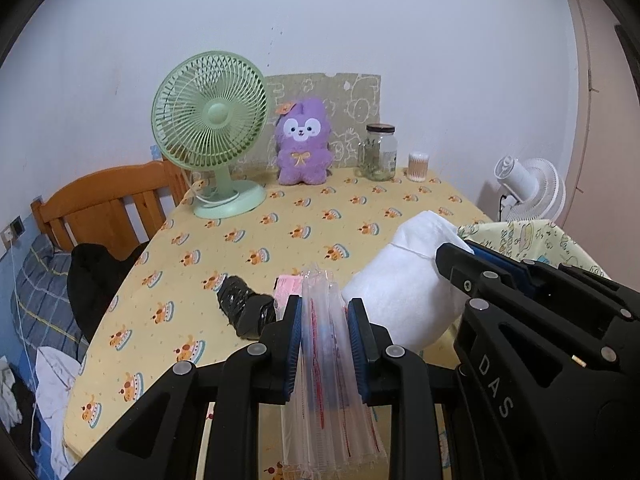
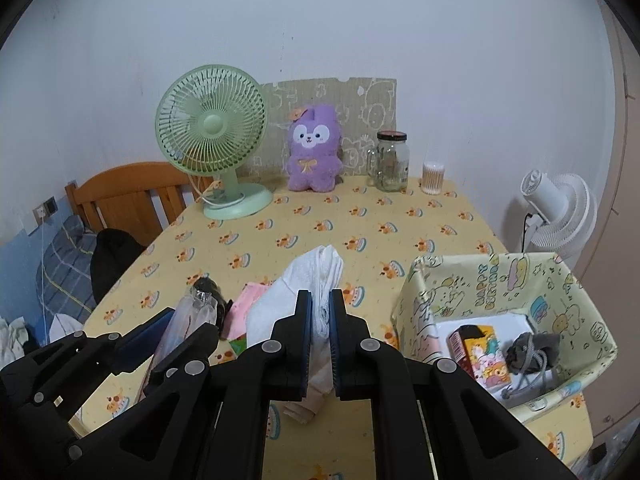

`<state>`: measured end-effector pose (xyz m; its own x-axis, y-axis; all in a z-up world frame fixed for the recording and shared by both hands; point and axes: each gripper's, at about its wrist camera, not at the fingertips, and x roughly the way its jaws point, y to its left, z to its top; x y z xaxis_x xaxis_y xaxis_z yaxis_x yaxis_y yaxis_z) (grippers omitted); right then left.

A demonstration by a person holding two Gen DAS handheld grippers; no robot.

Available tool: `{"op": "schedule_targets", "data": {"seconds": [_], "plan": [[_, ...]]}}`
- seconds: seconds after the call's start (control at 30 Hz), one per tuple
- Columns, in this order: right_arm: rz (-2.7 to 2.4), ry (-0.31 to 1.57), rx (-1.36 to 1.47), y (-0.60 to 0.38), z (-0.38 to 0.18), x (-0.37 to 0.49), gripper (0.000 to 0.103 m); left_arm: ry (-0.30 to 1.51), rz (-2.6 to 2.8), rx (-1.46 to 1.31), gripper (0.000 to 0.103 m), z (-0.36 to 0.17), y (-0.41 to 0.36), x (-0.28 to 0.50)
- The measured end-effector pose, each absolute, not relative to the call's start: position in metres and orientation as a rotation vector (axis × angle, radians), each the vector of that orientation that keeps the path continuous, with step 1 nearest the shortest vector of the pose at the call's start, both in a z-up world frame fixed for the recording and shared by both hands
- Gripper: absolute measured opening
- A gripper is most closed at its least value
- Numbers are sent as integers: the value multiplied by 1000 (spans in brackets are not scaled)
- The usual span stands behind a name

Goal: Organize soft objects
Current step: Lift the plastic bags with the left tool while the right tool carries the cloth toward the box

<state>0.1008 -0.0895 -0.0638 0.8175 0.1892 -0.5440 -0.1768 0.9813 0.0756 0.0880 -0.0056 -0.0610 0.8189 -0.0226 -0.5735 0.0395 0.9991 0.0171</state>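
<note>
Left gripper (image 1: pixel 325 340): low centre of the left wrist view, its fingers (image 1: pixel 291 344) closed on a clear plastic bag stack (image 1: pixel 328 356) that stands up between the blue pads and runs down out of the bottom of the frame.
Right gripper (image 2: pixel 320 340): low centre of the right wrist view, its fingers (image 2: pixel 305 340) pinched almost shut on a white folded cloth (image 2: pixel 316 280), which rises above the tips and hangs below them.
White cloth elsewhere: in the left wrist view it bulges at right of centre, just beside the bag stack.
Pink item (image 2: pixel 244 308): flat on the bench, left of the white cloth; what it is cannot be told.
Black bundle (image 1: pixel 246 310): lying on the bench at left of the left gripper's tips.
Fabric basket (image 2: pixel 516 280): lower right of the right wrist view, on the bench; inside lie a colourful box (image 2: pixel 486 358) and a grey cloth lump (image 2: pixel 528 352).
Bench (image 1: pixel 280 232): covered in yellow cloth with a cake print.
Far edge of bench: green fan (image 1: pixel 210 124) at left, purple plush (image 1: pixel 304 142) beside it, glass jar (image 1: pixel 378 152), cotton swab tub (image 1: pixel 419 166).
White fan (image 2: pixel 558 210): right edge of frame, beyond the bench.
</note>
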Motion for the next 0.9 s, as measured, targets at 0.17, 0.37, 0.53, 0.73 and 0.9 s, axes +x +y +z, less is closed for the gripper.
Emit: {"op": "schedule_targets", "data": {"seconds": [0.17,0.37,0.53,0.73,0.9], "plan": [[192,566,26,-99,-57,98,11,592,-42,32,22,-54,-13,87],[174,544,33,-115,-49,96,11,569,-65,38,22,-47,-28,88],[152,525,37,-132,-43,94,11,541,-93,38,22,-40,-43,90],[126,500,41,-152,-37,93,11,524,-115,37,22,-35,-62,93],[104,482,49,-168,-33,93,11,512,-150,34,22,-30,-78,95]]}}
